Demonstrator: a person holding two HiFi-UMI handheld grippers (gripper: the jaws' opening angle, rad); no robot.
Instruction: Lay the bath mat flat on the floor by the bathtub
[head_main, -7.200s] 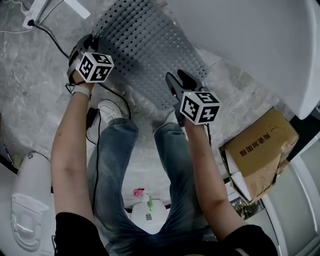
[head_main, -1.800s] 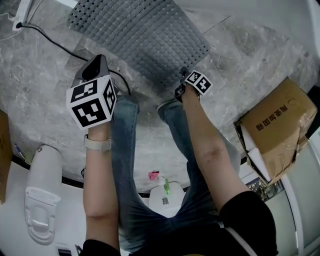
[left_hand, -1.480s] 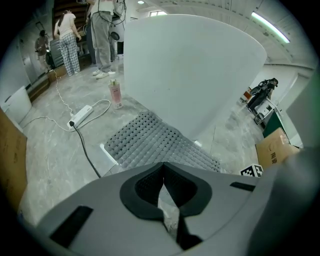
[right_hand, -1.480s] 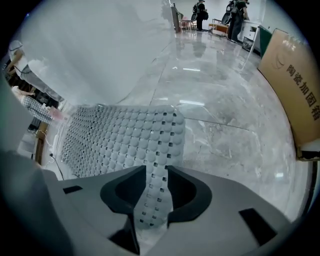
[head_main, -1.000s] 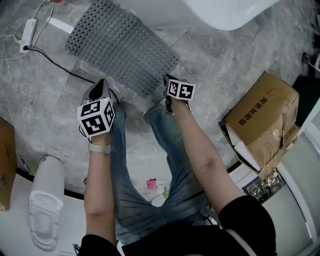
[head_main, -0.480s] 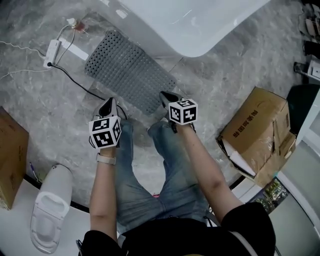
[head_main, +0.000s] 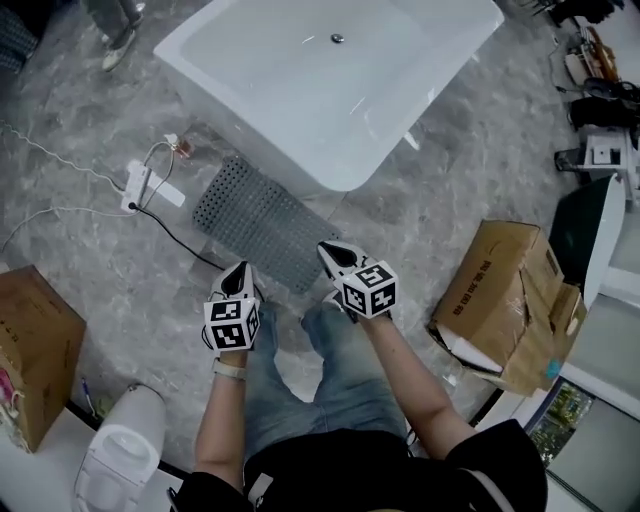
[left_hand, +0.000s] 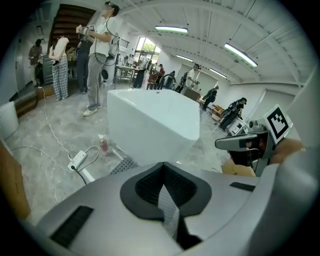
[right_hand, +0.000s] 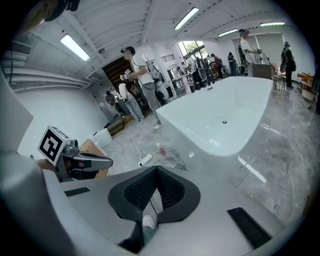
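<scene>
The grey perforated bath mat (head_main: 262, 222) lies flat on the marble floor against the side of the white bathtub (head_main: 330, 80). Both grippers hang above the floor, short of the mat's near edge and clear of it. My left gripper (head_main: 237, 278) is shut with nothing in it. My right gripper (head_main: 331, 253) is also shut and empty. In the left gripper view the shut jaws point at the bathtub (left_hand: 155, 125), with a corner of the mat (left_hand: 124, 165) below it and the right gripper (left_hand: 245, 142) alongside. The right gripper view shows the tub (right_hand: 225, 125) and the left gripper (right_hand: 82, 162).
An open cardboard box (head_main: 510, 300) stands at the right and another box (head_main: 35, 350) at the left. A power strip (head_main: 150, 187) with its cables and a small bottle (head_main: 180, 147) lie left of the mat. A white appliance (head_main: 125, 460) sits near my feet. People stand far behind.
Both grippers have risen away from the mat's near edge, and the head view has pulled back and up, so the whole bathtub now shows. The mat stays flat where it was.
</scene>
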